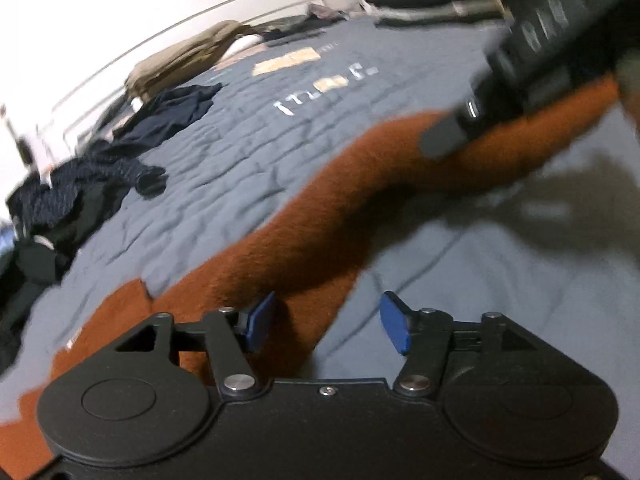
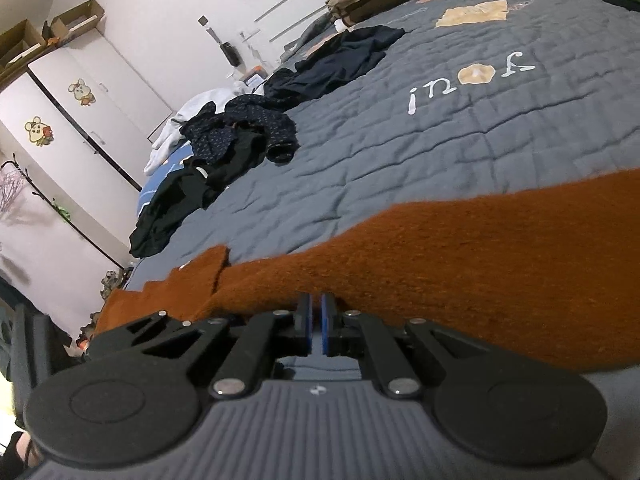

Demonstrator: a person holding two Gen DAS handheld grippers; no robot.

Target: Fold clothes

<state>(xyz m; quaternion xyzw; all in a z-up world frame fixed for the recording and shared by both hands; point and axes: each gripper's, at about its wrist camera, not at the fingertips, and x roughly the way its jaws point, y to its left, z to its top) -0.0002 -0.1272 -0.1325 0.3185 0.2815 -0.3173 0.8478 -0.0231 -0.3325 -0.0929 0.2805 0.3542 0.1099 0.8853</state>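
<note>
Rust-brown fuzzy garment (image 2: 460,256) lying plain, no pattern showing. Quilt (image 2: 400,152) showing slate grey with stitched squares, white letters (image 2: 472,80) and tan patches. Heaped clothes (image 2: 240,132) showing navy, one piece speckled, others black. Wardrobe (image 2: 72,112) showing white, wearing cartoon stickers. Finger pads (image 1: 394,322) showing blue.

The left gripper (image 1: 327,322) has a matte black body with two round caps, silver pivot screws and blue finger pads (image 1: 394,326). The right gripper (image 2: 316,322) looks alike, but with a ribbed grey plate behind its fingers.
</note>
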